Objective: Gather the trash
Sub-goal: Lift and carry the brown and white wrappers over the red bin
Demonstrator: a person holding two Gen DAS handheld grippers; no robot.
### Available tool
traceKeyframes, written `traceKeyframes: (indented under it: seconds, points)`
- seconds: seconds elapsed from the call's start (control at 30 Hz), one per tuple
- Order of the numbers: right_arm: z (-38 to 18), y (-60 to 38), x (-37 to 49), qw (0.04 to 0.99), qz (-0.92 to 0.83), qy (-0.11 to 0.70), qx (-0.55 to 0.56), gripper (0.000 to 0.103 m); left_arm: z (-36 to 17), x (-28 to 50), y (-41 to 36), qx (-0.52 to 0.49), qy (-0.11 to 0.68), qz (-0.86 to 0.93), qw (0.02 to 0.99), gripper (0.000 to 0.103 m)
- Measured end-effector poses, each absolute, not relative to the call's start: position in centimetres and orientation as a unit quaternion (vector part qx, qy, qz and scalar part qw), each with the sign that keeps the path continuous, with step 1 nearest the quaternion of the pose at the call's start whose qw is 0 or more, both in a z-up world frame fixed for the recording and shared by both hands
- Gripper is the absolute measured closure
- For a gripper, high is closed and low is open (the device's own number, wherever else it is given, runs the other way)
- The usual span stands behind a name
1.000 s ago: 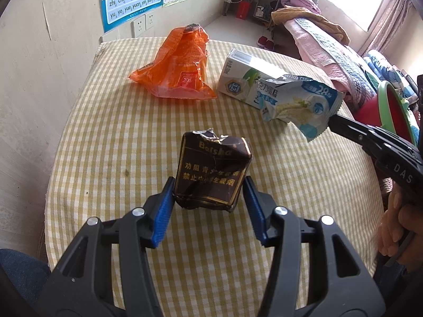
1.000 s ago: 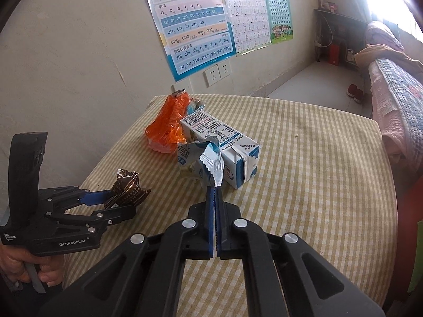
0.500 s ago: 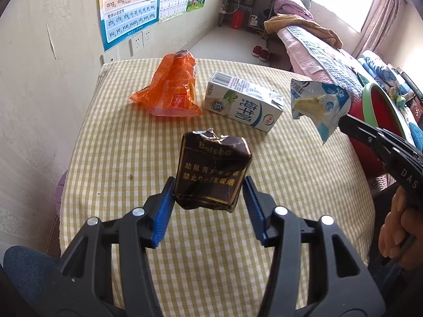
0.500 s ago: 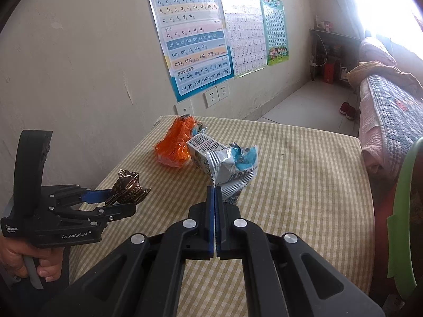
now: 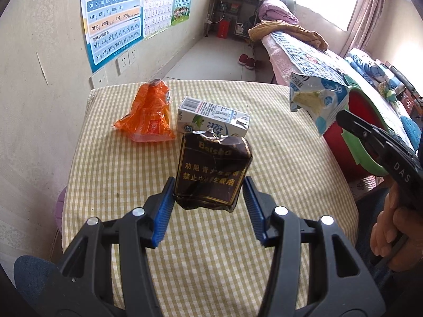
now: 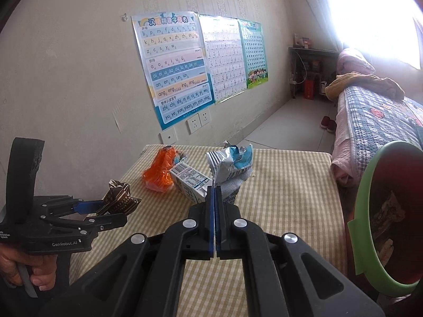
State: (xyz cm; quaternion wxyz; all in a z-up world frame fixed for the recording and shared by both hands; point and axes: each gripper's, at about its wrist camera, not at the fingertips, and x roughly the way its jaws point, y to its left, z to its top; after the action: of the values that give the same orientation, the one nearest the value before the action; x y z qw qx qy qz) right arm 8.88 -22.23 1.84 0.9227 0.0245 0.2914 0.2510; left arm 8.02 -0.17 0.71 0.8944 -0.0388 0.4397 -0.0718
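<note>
My left gripper (image 5: 208, 185) is shut on a crumpled dark brown cigarette pack (image 5: 212, 170), held in the air above the checked table (image 5: 132, 185); the same pack (image 6: 120, 200) shows at the left of the right wrist view. My right gripper (image 6: 214, 189) is shut on the edge of a blue and white snack wrapper (image 6: 232, 162), also lifted; that wrapper (image 5: 316, 100) hangs at the right of the left wrist view. On the table lie an orange plastic bag (image 5: 148, 116) and a white milk carton (image 5: 211, 117).
A red bin with a green rim (image 6: 370, 211) stands off the table's right side, with some trash inside. A bed (image 5: 304, 52) runs along the right. The wall with posters (image 6: 171, 74) and sockets borders the table's far left edge.
Both grippers have risen with their loads, so the table looks smaller and farther. The wrapper has swung to the right toward the red bin.
</note>
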Motion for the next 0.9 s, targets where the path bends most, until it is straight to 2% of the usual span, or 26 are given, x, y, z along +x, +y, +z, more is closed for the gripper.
traceKeyframes:
  seconds: [0.63,0.9]
  points:
    - [3.8,-30.2,10.3,0.955,0.126,0.258,0.077,0.103,4.5,13.1,-8.7,-0.020,0.416,-0.150,0.896,0.054]
    - [3.6,-34.2,10.5,0.956,0.070,0.268,0.102,0.103,5.1,15.1,-13.8,-0.007,0.411,-0.193,0.891,0.054]
